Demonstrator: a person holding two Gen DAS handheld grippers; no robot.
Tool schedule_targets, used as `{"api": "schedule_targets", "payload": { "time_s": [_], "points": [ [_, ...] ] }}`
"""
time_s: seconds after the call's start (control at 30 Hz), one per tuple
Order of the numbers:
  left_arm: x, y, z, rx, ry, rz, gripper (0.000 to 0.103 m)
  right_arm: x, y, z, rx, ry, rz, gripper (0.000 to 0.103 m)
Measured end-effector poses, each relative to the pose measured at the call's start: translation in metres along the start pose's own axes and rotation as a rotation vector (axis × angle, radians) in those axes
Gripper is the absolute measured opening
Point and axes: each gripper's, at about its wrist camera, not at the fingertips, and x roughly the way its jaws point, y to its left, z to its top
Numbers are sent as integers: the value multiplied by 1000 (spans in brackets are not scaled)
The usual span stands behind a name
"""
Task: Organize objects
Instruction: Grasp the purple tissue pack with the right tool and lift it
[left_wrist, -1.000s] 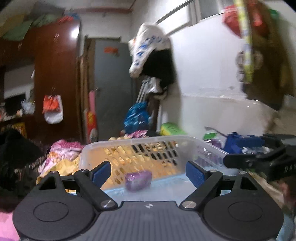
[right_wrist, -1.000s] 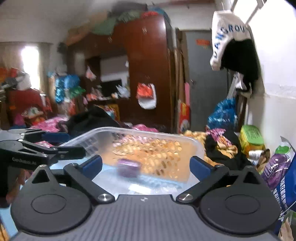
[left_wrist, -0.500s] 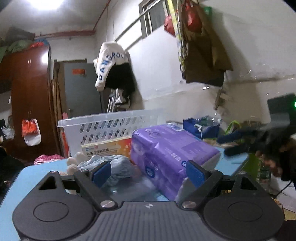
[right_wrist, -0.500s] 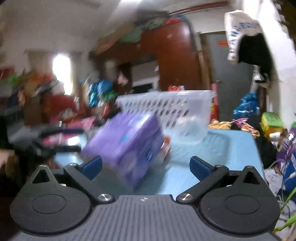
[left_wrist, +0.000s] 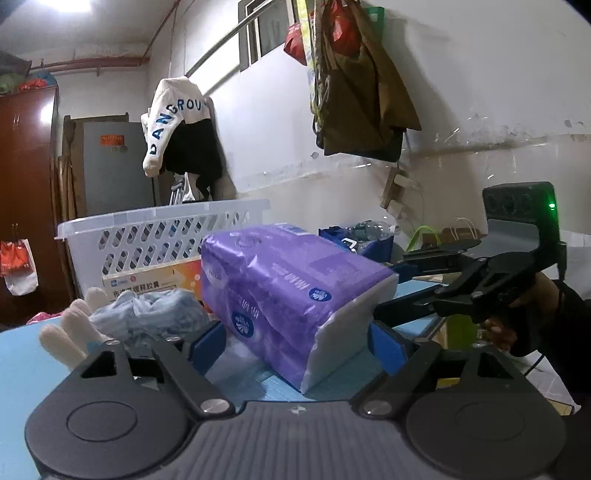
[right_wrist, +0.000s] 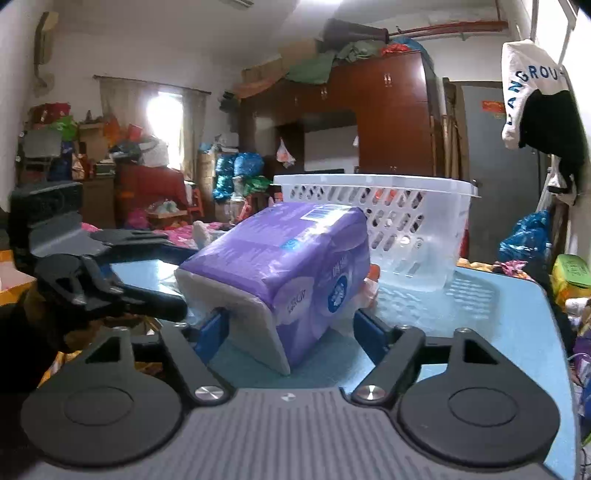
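Observation:
A purple pack of tissues (left_wrist: 291, 291) lies on the blue table (left_wrist: 22, 373), in front of a white plastic basket (left_wrist: 159, 236). My left gripper (left_wrist: 297, 341) is open, its blue pads either side of the pack's near end, not pressing it. My right gripper (right_wrist: 291, 330) is open too, its pads around the pack's (right_wrist: 284, 258) near white end. The basket (right_wrist: 399, 221) stands behind the pack. A medicine box (left_wrist: 147, 282), a light blue cloth (left_wrist: 147, 314) and white glove fingers (left_wrist: 70, 332) lie left of the pack.
The other gripper shows at the right of the left wrist view (left_wrist: 480, 280) and at the left of the right wrist view (right_wrist: 85, 273). Bags (left_wrist: 354, 92) hang on the wall. A wardrobe (right_wrist: 391, 118) and clutter fill the room behind.
Both grippers dropped from above the basket to table level and closed in on the purple pack. The view has steadied; the pack now lies between both pairs of open fingers.

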Motion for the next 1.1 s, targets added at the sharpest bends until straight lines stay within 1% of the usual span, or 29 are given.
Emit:
{"api": "schedule_targets", "payload": {
  "time_s": [0.1,0.13,0.17,0.2,0.23,0.33,0.5,0.77,1.1],
  "points": [
    [3,3,-2,-3,-4,-12,77,-6,10,-11,-29,-10,8,70],
    [4,4,-3,-7,-4,-24,75,-7,12,-14,-22,-11,15,67],
    [5,5,-4,-10,-1,-40,69,-7,11,-15,-15,-8,22,65],
    [6,5,-4,-13,2,-55,61,-7,11,-15,-11,-2,28,60],
    [7,5,-5,-12,6,-61,60,-6,11,-15,-11,9,35,54],
    [5,3,-8,14,2,-52,56,-8,13,-18,-16,14,33,52],
    [1,6,-9,18,1,-74,48,-10,16,-18,-17,18,28,50],
    [-4,2,-5,46,-19,-60,43,-16,26,-14,-62,3,-15,46],
    [-12,-7,1,80,-66,-22,43,-16,35,-10,-99,-14,-41,45]
  ]
}}
